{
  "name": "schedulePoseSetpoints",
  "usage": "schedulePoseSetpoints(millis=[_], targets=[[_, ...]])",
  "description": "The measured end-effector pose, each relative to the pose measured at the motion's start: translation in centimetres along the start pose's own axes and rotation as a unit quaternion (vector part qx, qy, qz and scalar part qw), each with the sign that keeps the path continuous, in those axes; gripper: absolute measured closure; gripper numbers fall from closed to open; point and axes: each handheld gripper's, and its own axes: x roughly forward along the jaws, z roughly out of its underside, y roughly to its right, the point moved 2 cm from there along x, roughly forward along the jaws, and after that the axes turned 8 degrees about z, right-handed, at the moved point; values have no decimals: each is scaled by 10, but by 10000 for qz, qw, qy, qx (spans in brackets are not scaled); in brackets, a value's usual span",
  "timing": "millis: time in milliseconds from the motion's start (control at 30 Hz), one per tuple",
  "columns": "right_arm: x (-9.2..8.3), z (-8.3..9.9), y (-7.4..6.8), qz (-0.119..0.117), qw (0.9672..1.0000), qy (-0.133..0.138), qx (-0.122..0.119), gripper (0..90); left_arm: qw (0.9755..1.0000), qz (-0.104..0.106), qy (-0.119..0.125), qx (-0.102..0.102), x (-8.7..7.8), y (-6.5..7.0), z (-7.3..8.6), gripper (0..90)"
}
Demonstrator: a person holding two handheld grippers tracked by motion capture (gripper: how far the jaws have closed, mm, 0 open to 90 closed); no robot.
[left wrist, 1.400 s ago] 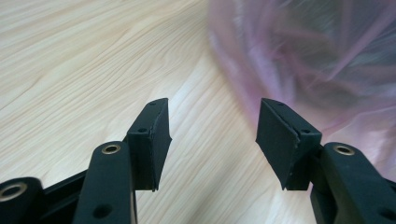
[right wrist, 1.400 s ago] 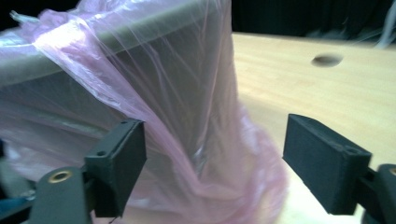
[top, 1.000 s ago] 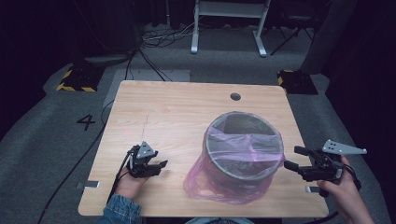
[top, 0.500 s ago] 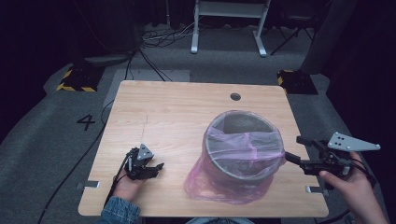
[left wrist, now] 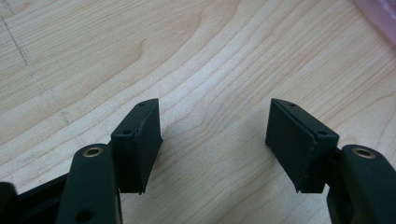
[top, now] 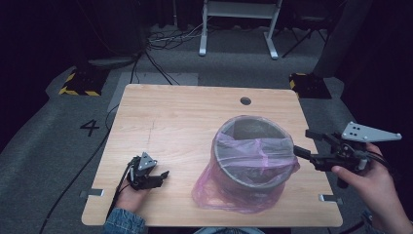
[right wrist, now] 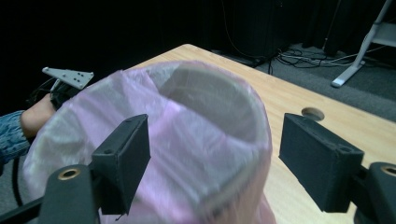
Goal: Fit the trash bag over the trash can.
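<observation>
- On the tabletop [top: 185, 122], right of centre, stands a grey cylindrical bin [top: 255, 158] lined with a pink plastic bag [top: 214, 187]; the bag folds over the rim and drapes down the outside, pooling at the base toward the person.
- Off the right edge, the right claw [top: 306, 143] is held level with the bin's rim, released, its jaws wide apart and empty. One jaw tip sits just beside the bag at the rim, probably lined up to pinch or tuck the film; whether it touches cannot be told.
- Near the front left corner, the left claw [top: 163, 176] rests low over bare wood, also released, with nothing between its jaws. It lies well apart from the bin, seemingly parked while the other works.
</observation>
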Motion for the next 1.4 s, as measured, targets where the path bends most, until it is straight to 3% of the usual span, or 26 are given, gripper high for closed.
schedulePoseSetpoints(millis=[300,533,733,1133,1400], targets=[[33,-29,-15,-110,9999,-16,-39,247,9999,-79,14,-125,2,-1,-1,327],[51,-42,-28,-210,9994,-123,-241,285,9998,-112,14,-152,3,-1,-3,323],[66,-48,-34,-297,9990,-182,-279,284,9998,-116,20,-149,3,-1,-3,323],[107,-46,-43,-355,9984,-400,-205,272,9998,-115,18,-148,3,-1,-3,322],[136,-34,-53,-595,9964,-566,-189,260,9998,-117,17,-150,3,-1,-3,322]])
